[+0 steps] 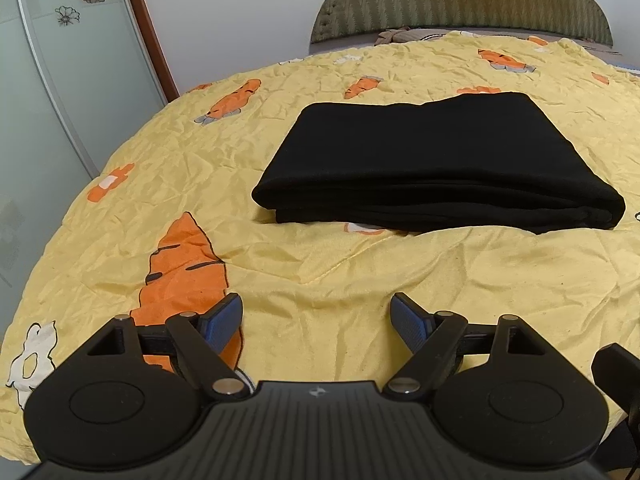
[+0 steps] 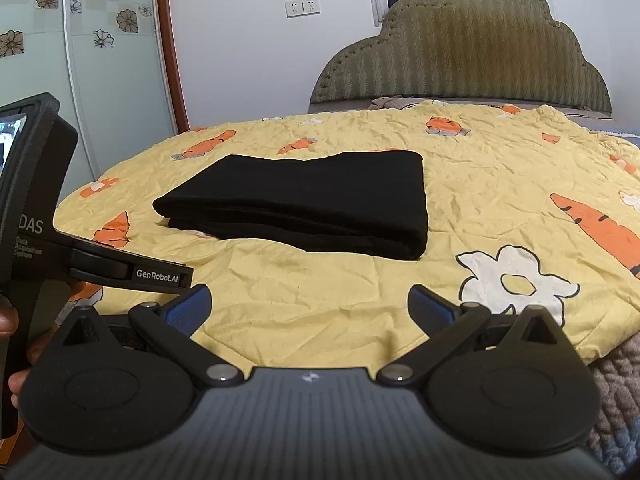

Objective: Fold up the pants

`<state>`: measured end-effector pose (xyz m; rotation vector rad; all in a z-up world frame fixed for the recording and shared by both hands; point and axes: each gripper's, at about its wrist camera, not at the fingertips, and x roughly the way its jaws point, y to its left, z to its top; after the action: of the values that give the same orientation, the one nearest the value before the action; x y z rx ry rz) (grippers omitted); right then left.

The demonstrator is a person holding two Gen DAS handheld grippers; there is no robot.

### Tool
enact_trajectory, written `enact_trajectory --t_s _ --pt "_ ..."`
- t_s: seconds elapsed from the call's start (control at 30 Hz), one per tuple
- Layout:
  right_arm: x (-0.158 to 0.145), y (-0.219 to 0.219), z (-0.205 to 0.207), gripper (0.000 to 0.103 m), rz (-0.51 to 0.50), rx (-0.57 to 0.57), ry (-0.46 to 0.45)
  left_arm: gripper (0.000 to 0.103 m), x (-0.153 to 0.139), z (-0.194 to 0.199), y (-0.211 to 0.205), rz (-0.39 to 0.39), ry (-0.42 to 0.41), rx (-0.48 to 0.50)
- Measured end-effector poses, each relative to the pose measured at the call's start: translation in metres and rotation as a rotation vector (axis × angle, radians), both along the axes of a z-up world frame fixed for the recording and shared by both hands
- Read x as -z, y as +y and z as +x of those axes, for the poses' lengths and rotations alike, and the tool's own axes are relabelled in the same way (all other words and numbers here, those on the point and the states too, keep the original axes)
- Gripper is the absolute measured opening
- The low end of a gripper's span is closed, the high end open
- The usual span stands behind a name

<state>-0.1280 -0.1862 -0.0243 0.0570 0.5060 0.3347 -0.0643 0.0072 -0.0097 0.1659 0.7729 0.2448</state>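
Note:
The black pants (image 1: 432, 164) lie folded into a flat rectangular stack on the yellow carrot-print bedspread (image 1: 320, 264). They also show in the right wrist view (image 2: 312, 200), ahead and a little left. My left gripper (image 1: 316, 316) is open and empty, held above the bedspread short of the pants' near edge. My right gripper (image 2: 310, 304) is open and empty, also short of the pants. The left gripper's body (image 2: 36, 216) shows at the left edge of the right wrist view.
A padded olive headboard (image 2: 460, 52) stands at the far end of the bed. A frosted sliding door with flower decals (image 1: 60, 60) is to the left. A grey quilted cover (image 2: 616, 392) shows at the bed's near right edge.

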Motion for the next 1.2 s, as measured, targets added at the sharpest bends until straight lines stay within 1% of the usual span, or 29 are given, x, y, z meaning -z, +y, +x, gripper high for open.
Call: enact_trajectory --t_s 0.23,0.43,0.5,0.7,0.93,1.2 --pt "-0.004 0.003 -0.001 0.103 -0.010 -0.002 -0.024 0.081 -0.004 -0.004 -0.001 0.040 -0.018 0.009" --pt "-0.006 0.005 -0.004 0.103 -0.021 0.005 -0.052 0.081 -0.006 -0.007 0.003 0.024 -0.020 0.013" --pt "-0.008 0.006 -0.007 0.103 -0.025 0.006 -0.079 0.081 -0.005 -0.006 0.004 0.023 -0.019 0.009" --pt "-0.013 0.012 -0.012 0.103 -0.089 0.029 -0.161 0.081 -0.004 -0.005 0.009 -0.005 -0.011 0.000" --pt "-0.012 0.014 -0.012 0.103 -0.105 0.002 -0.162 0.081 -0.003 0.000 0.013 -0.036 -0.008 -0.003" --pt "-0.017 0.022 -0.007 0.103 -0.172 -0.014 -0.197 0.081 -0.001 0.008 0.021 -0.059 -0.004 -0.018"
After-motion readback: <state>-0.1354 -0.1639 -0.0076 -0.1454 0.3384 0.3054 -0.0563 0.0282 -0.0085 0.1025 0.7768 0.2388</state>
